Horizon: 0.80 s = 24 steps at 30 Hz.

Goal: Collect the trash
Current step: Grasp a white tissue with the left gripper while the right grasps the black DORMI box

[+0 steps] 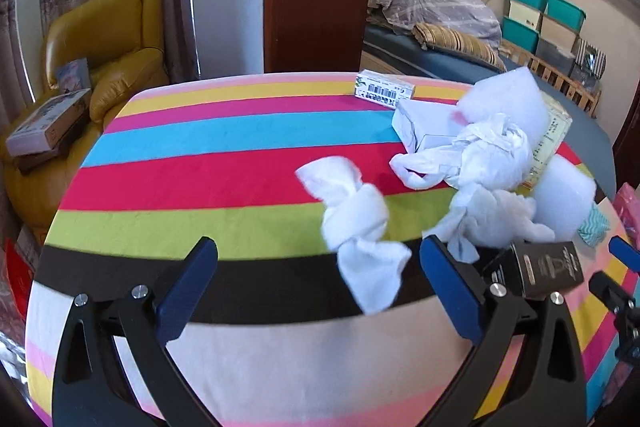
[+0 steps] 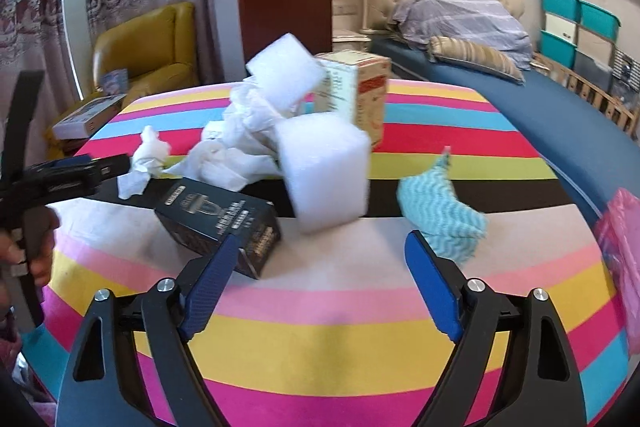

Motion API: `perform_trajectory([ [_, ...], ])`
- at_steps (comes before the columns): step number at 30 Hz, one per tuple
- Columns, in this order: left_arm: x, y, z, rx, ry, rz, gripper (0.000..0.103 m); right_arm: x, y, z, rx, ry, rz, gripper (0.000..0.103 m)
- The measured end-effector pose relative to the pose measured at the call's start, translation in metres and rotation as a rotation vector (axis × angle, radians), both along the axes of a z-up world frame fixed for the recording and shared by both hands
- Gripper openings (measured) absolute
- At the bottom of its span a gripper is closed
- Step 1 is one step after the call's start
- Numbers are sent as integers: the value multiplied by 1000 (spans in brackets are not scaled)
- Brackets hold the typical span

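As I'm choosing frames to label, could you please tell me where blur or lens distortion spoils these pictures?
Left wrist view: the twisted tissue is smeared by motion and the striped table bulges from fisheye. Right wrist view: the foam block is soft-edged, the black box fairly sharp.

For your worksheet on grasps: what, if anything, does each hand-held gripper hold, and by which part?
Nothing is held: the left hand-held gripper and the right hand-held gripper are both open over the table.

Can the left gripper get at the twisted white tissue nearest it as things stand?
Probably yes: the left gripper is open, and the twisted tissue lies alone on the striped cloth just ahead, between its fingers, nothing blocking.
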<state>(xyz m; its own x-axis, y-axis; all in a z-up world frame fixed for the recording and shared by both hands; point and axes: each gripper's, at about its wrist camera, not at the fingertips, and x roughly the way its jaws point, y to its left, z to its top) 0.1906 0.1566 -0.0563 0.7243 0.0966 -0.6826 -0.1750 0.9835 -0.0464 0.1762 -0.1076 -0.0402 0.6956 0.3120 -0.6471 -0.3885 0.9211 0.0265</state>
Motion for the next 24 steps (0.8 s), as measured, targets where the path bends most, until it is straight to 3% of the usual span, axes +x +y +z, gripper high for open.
perform_trajectory([
  [5,27,-9,-4,11,9,-27,94,-2,8,-2,-9,23,47,78],
  [10,39,-15,-16,-4,78,-91,59,1,14,-4,-6,51,77,78],
  [12,36,-13,-17,-2,78,-97,38,3,18,-6,-13,67,95,78],
  [19,10,4,-11,142,36,-52,33,12,44,-7,-77,68,197,80],
  [24,4,30,-14,79,63,2,33,29,59,-9,-94,84,259,83],
])
